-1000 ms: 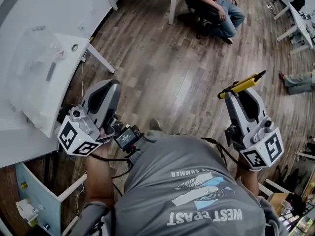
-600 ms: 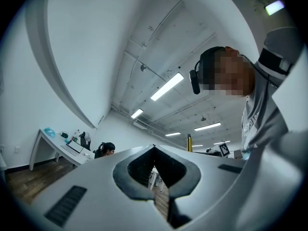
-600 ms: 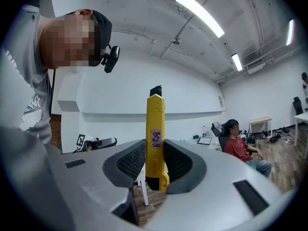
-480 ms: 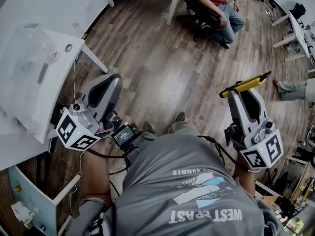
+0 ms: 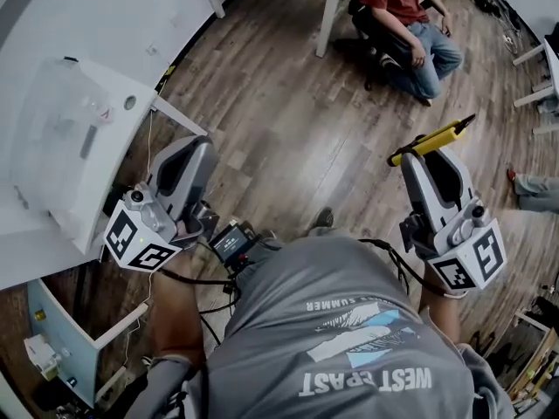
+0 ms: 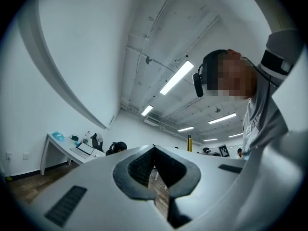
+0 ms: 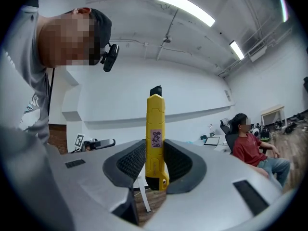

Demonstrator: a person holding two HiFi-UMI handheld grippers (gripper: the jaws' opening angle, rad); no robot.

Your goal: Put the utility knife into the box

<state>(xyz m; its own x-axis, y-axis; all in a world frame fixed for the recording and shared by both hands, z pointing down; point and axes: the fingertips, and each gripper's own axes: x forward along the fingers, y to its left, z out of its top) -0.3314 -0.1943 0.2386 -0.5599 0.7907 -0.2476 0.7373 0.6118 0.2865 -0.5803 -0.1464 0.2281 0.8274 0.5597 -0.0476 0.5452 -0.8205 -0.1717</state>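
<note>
Head view: over the last second the whole room slides across the frame. The seated person [image 5: 406, 16] drifts to the right, and the clear box [image 5: 65, 133] on the white surface [image 5: 39, 247] moves a little lower. A foot shows on the wooden floor between the 2 tools. I read this as the carry step: the person is turning and stepping with the load, and the box is near but not yet reached. The box lies ahead and to the left of the left tool [image 5: 194, 147], well apart from the right tool [image 5: 417, 157]. The yellow utility knife [image 5: 434, 140] lies crosswise at the tip of the right tool.

Left gripper view: the left tool [image 6: 154, 149] has its jaws pressed together with nothing between them, and only floor shows through the notch below. The box does not appear here.

Right gripper view: this settles what the head view cannot. Both ribbed pads of the right tool [image 7: 155, 153] clamp the lower body of the utility knife [image 7: 155, 119]. The knife stands straight out past the jaws, black tip at the far end and a small label on its side. The seated person [image 7: 252, 148] is off to the right, and the box is out of this view too
</note>
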